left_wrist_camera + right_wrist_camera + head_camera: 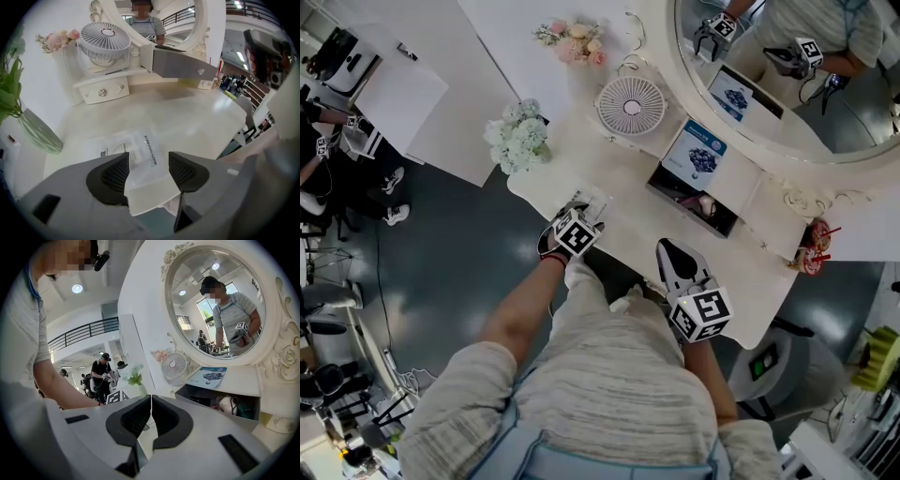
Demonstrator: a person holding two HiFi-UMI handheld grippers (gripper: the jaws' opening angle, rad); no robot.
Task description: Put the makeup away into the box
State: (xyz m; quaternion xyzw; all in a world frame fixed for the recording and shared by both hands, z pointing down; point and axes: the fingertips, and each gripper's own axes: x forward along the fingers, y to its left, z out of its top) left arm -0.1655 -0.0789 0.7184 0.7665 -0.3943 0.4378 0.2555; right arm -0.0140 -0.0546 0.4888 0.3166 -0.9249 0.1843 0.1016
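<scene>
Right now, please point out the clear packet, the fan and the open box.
clear packet (140,159), left gripper view, printed middle
fan (631,106), head view, grille centre
open box (665,181), head view, dark left end

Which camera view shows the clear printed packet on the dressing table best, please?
The left gripper view: the packet lies flat between its open jaws, print legible. The head view shows only a corner; the right gripper view, none.

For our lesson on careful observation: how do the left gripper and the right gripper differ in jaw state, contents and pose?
The left gripper has its jaws wide apart; the right gripper has them together. A clear packet lies between the left gripper's jaws; nothing sits between the right gripper's. The left gripper tilts down at the tabletop; the right gripper faces the mirror. Both have grey bodies.
</scene>
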